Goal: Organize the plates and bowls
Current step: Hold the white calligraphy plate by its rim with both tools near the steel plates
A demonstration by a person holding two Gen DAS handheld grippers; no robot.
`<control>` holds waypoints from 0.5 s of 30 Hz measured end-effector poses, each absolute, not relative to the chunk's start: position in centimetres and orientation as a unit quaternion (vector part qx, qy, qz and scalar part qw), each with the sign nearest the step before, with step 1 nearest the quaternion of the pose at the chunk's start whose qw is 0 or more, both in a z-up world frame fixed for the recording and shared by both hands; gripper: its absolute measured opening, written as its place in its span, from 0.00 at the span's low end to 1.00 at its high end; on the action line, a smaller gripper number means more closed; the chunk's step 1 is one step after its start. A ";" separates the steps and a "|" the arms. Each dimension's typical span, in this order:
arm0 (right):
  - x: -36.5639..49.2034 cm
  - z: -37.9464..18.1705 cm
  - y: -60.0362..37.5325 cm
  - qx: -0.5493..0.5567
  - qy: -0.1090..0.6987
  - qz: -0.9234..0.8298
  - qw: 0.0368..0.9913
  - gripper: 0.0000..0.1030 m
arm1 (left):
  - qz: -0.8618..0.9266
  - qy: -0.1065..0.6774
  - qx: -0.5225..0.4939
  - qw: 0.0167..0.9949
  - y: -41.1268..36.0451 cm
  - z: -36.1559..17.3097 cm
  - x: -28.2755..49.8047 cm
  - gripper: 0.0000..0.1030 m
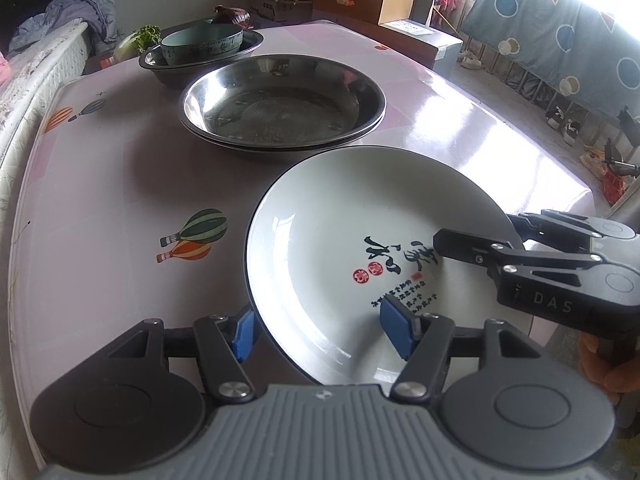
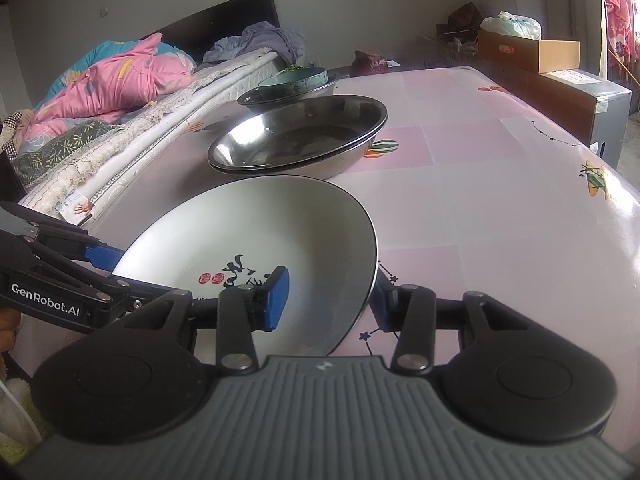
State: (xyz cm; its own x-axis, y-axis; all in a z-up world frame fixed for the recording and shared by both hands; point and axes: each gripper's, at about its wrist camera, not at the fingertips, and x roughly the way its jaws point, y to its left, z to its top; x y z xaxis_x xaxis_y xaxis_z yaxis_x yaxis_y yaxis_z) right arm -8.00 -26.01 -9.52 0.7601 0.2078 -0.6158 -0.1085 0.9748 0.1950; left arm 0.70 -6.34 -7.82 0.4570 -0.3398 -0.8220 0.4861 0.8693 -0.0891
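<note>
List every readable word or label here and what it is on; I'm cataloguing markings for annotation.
"DAS": right gripper, on its black body.
"GenRobot.AI": left gripper, on its black body.
White plate: black brush calligraphy, red seals and small print, not legible.
Box label: too blurred.

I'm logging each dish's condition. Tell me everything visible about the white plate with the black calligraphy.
The white plate looks like glazed ceramic, round and shallow, with a thin dark rim, black calligraphy and two red seals inside. It looks clean and whole, on the pink table just in front of the steel bowls. Both hand-held grippers, left and right, straddle its rim with jaws apart.
</note>
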 end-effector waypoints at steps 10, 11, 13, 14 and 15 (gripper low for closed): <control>-7.8 -9.3 -25.8 0.068 0.338 0.080 0.935 0.42 | -0.238 0.462 0.080 0.851 -6.4 -7.7 0.7 0.62; -7.8 -9.3 -25.7 0.068 0.338 0.080 0.935 0.42 | -0.237 0.462 0.079 0.851 -6.4 -7.7 0.8 0.62; -7.8 -9.3 -25.7 0.069 0.339 0.080 0.935 0.42 | -0.237 0.462 0.079 0.851 -6.4 -7.7 0.8 0.62; -7.8 -9.2 -25.6 0.069 0.339 0.080 0.935 0.42 | -0.236 0.462 0.078 0.851 -6.3 -7.7 0.7 0.62; -7.7 -9.2 -25.7 0.068 0.340 0.081 0.935 0.42 | -0.235 0.462 0.078 0.852 -6.3 -7.7 0.7 0.62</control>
State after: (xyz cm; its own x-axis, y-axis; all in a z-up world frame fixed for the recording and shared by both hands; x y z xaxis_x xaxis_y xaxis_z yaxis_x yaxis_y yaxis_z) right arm -7.75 -25.67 -9.24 0.7562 0.1971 -0.6240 -0.1042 0.9777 0.1825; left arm 0.75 -6.34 -7.68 0.4627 -0.3282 -0.8235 0.4726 0.8772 -0.0840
